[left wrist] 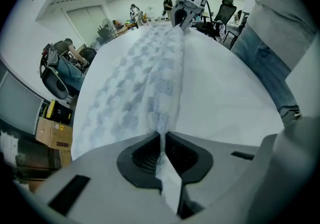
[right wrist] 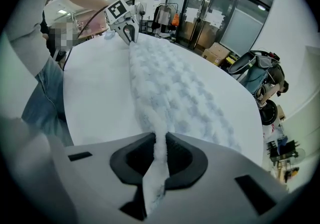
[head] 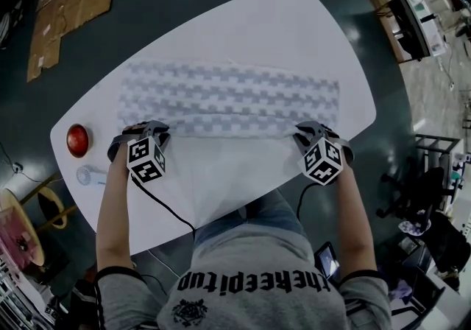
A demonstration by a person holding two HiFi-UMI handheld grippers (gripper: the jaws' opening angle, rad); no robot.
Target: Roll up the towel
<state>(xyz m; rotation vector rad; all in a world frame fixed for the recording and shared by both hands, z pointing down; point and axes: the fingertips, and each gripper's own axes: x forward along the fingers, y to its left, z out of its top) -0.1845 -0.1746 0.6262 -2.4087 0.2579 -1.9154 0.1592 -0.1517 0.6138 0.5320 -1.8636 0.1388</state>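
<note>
Two tools grip the near edge of the towel (head: pixel 228 96): your left tool (left wrist: pixel 162 138) and right tool (right wrist: pixel 160 140), each clamped near a corner. It lies spread flat across the white worktop (head: pixel 294 34). You are starting the roll, I judge; next turn that edge over evenly, away from you. Beyond, cardboard (head: pixel 70 4) lies on dark floor.

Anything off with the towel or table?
Nothing stands out. The towel lies spread flat on the table; the left gripper and right gripper are each shut on its near edge, one toward each end.
</note>
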